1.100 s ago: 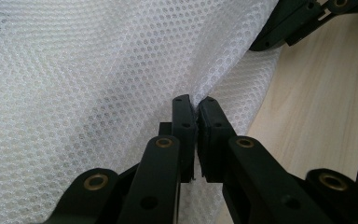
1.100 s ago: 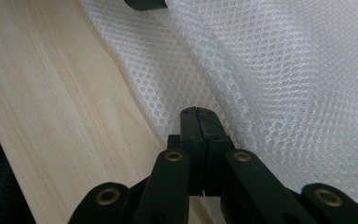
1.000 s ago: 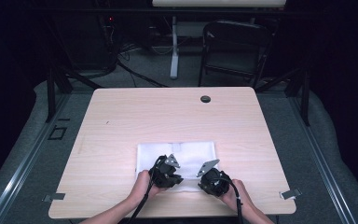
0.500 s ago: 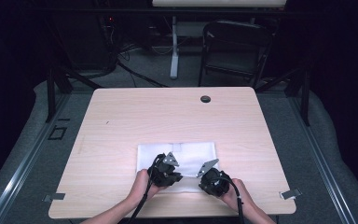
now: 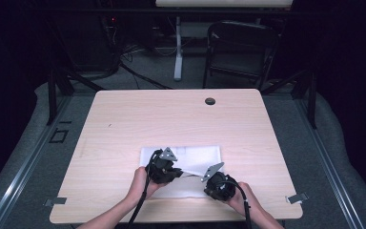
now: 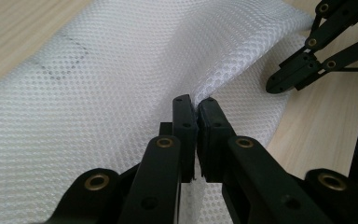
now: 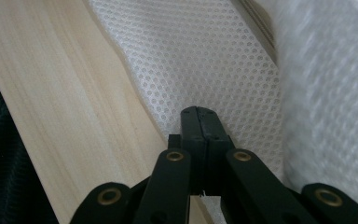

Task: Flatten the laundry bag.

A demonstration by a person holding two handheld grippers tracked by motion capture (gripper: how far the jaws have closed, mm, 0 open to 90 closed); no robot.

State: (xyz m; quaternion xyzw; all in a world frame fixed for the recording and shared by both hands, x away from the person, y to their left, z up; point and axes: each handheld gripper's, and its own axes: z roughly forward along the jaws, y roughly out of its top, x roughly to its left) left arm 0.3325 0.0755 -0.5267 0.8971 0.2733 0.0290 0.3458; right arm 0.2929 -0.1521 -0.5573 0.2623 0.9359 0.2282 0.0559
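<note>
The left gripper (image 6: 196, 105) is clamped on a raised fold of the white mesh cloth (image 6: 121, 70), its hand (image 5: 140, 180) reaching in from the bench's (image 5: 171, 114) near edge. The right gripper (image 7: 200, 114) pinches the cloth's edge, low near the front right.

The left gripper (image 6: 196, 103) pinches a raised fold of white mesh fabric (image 6: 121, 70) — jaws pressed together on it. Beyond the fold's right side, the other gripper (image 6: 279, 84) rests at the fabric's edge on the wooden table (image 6: 317, 135).
</note>
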